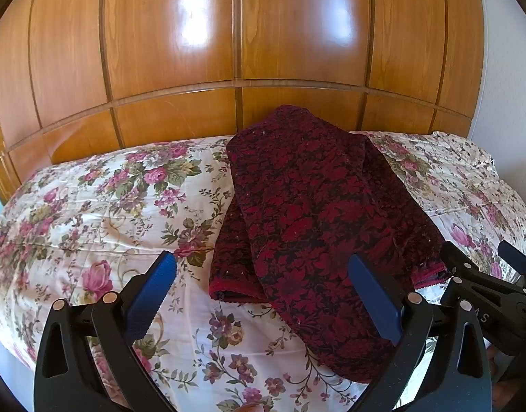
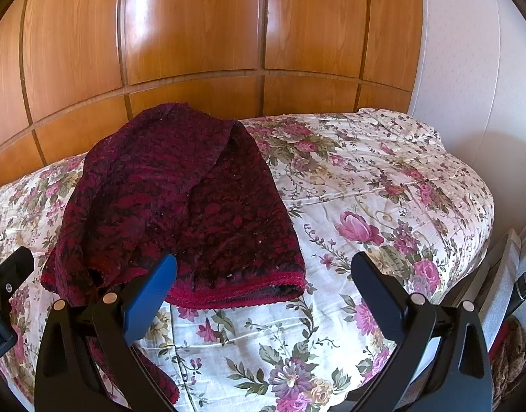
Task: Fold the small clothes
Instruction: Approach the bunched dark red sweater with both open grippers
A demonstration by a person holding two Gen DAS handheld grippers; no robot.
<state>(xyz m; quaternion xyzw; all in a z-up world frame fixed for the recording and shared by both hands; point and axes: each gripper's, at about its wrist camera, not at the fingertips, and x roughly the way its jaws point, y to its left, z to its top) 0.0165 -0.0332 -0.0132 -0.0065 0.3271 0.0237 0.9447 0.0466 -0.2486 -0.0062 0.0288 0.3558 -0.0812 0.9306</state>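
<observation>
the left gripper [image 1: 263,274] has two black plastic arms with long cut-out slots, and each arm carries two round silver pins near its top. its fingers [image 1: 153,295] are flat blue pads with a fine ribbed surface. the right gripper [image 2: 263,274] has the same build: black slotted arms, silver pins, blue ribbed fingers [image 2: 149,295]. from the left wrist camera its black body shows pale letters, only partly readable.

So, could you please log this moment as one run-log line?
left claw: open, empty | right claw: open, empty | dark red floral garment: partly folded on floral bedspread | fold: unfinished
</observation>
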